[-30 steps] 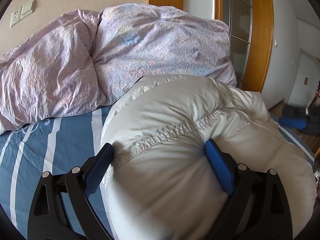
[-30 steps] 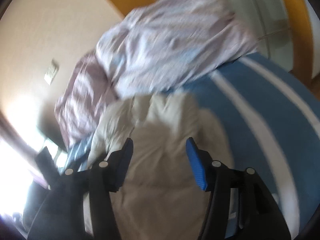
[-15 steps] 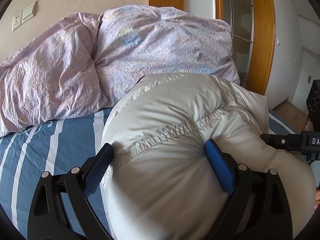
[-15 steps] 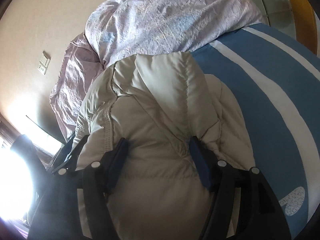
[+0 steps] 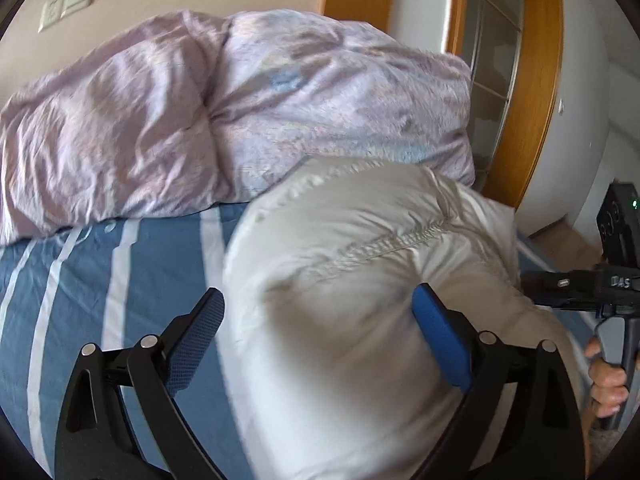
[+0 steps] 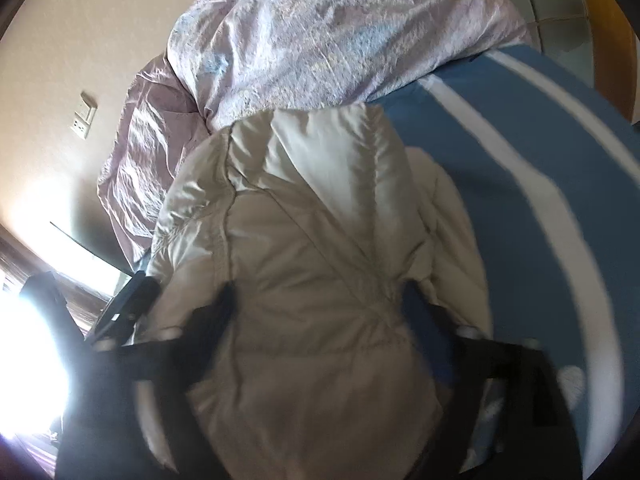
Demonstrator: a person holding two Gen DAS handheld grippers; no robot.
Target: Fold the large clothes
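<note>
Left wrist view: my left gripper (image 5: pixel 316 336) and right gripper (image 6: pixel 320 320) have just spread apart, straddling the folded white down jacket (image 5: pixel 360 280) on the bed (image 5: pixel 120 264), its length running away toward the far duvet (image 5: pixel 240 112).

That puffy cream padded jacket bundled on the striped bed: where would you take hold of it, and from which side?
Judging by its shape, grip the puffy cream padded jacket along the stitched seam ridge across its top, coming from above on the near side. The ridge is a thinner fold than the rounded bulk around it, which looks too fat for the pads. The lilac crumpled duvet crowds the far side.
</note>
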